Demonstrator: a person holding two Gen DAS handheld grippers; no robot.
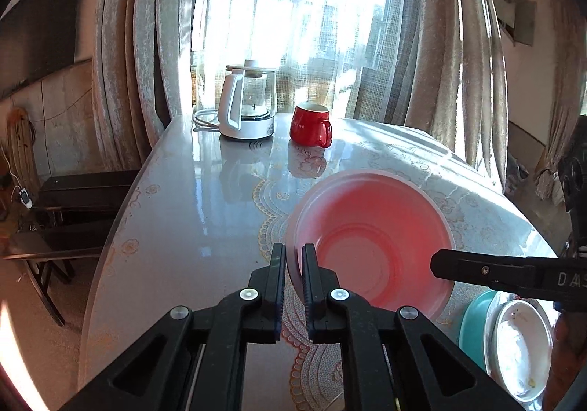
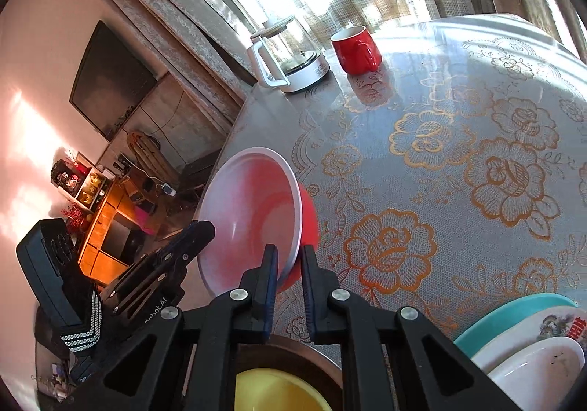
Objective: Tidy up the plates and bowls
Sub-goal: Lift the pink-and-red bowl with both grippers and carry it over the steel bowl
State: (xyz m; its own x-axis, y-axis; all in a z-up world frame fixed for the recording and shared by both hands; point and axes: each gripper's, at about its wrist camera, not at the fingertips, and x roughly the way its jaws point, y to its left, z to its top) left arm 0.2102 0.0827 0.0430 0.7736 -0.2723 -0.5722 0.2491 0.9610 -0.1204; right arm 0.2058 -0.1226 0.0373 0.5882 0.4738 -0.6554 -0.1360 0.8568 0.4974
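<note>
A bowl (image 1: 370, 238), red outside and pale pink-white inside, is held tilted above the table. My left gripper (image 1: 293, 264) is shut on its near left rim. My right gripper (image 2: 290, 264) is shut on the opposite rim of the same bowl (image 2: 249, 213). The right gripper's finger also shows in the left wrist view (image 1: 488, 270), and the left gripper shows in the right wrist view (image 2: 183, 246). A stack of a teal plate (image 2: 513, 315) and white bowls (image 2: 539, 359) sits at the near right; it also shows in the left wrist view (image 1: 517, 345).
A glass kettle with a white base (image 1: 249, 103) and a red mug (image 1: 310, 125) stand at the far edge by the window. A yellow bowl in a dark dish (image 2: 279, 389) lies under my right gripper. The floral tablecloth (image 2: 477, 161) covers the table.
</note>
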